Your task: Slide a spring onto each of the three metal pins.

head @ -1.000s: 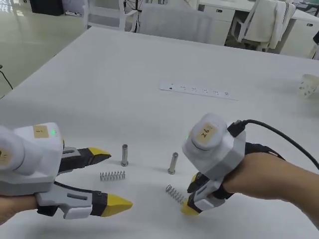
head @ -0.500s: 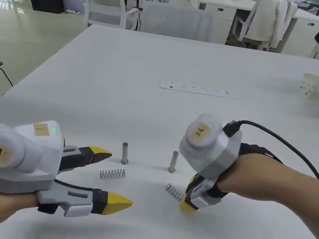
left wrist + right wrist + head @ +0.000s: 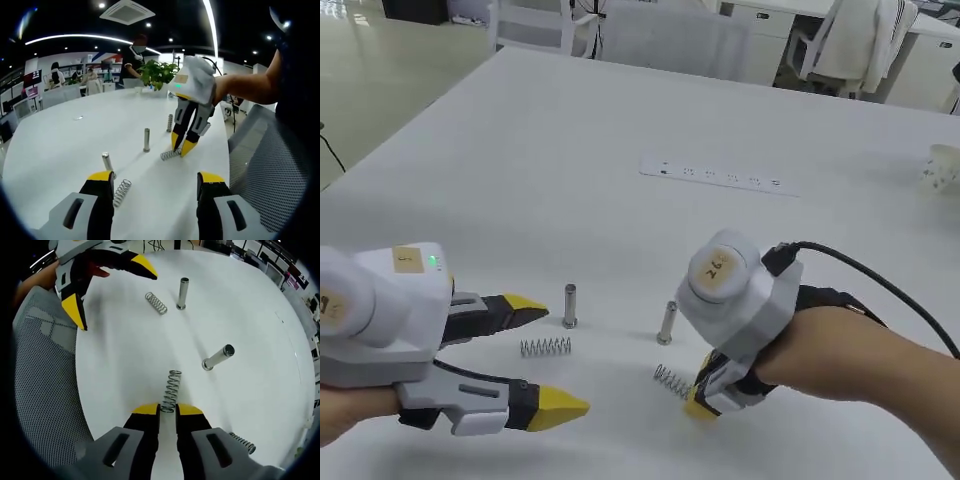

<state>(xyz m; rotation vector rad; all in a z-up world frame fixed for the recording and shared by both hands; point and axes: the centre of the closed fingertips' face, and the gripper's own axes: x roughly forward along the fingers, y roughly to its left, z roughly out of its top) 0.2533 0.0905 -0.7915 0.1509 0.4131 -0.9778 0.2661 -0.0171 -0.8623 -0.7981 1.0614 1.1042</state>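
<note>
Two metal pins, a left pin (image 3: pixel 569 305) and a right pin (image 3: pixel 666 323), stand upright on the white table (image 3: pixel 620 120), a loose spring (image 3: pixel 545 348) lying near the left one, while the right gripper (image 3: pixel 698 404) pinches a second spring (image 3: pixel 670 381) by its end and the left gripper (image 3: pixel 565 358) gapes wide, empty

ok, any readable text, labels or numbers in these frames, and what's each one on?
"26" (second digit not certain): round sticker on top of the right gripper.
Too small to read: yellow sticker on the left gripper.
Too small to read: markings on the power strip lying on the table.
Nothing else is legible.
</note>
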